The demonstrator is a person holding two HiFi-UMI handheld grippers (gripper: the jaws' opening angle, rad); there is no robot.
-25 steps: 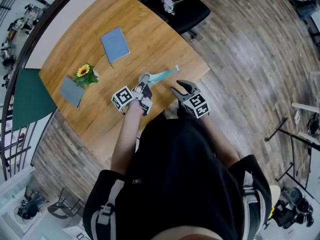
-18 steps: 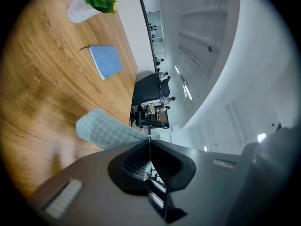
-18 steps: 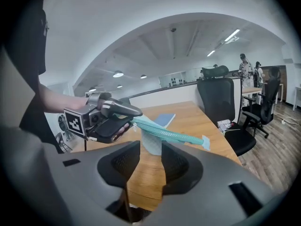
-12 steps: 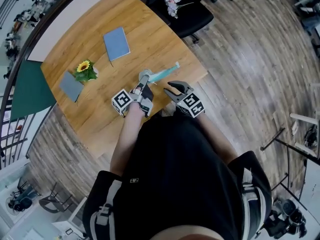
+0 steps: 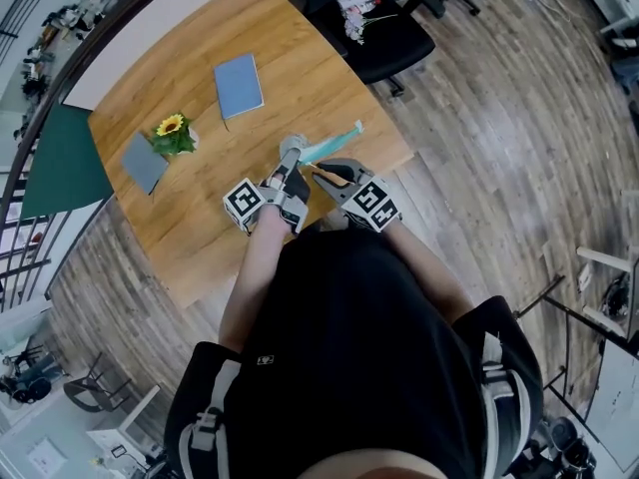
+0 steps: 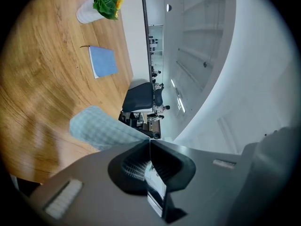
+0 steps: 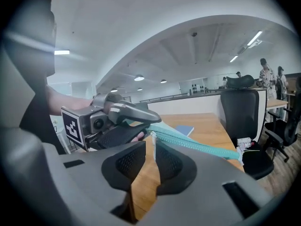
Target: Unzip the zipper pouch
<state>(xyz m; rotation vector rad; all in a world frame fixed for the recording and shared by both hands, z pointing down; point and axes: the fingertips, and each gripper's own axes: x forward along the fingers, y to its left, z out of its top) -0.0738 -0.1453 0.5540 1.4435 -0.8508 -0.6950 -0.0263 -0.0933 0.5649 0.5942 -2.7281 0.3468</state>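
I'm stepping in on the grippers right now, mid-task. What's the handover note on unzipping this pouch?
Left gripper: shut on one end of the teal pouch, held over the table.
Right gripper: jaws have just been closing, zipper pull between them, a gap shows, no grip yet.
Done: pouch steadied, pull lined up.
Left: pinch the pull and draw it toward the pouch's far end; the pouch looks fully closed.
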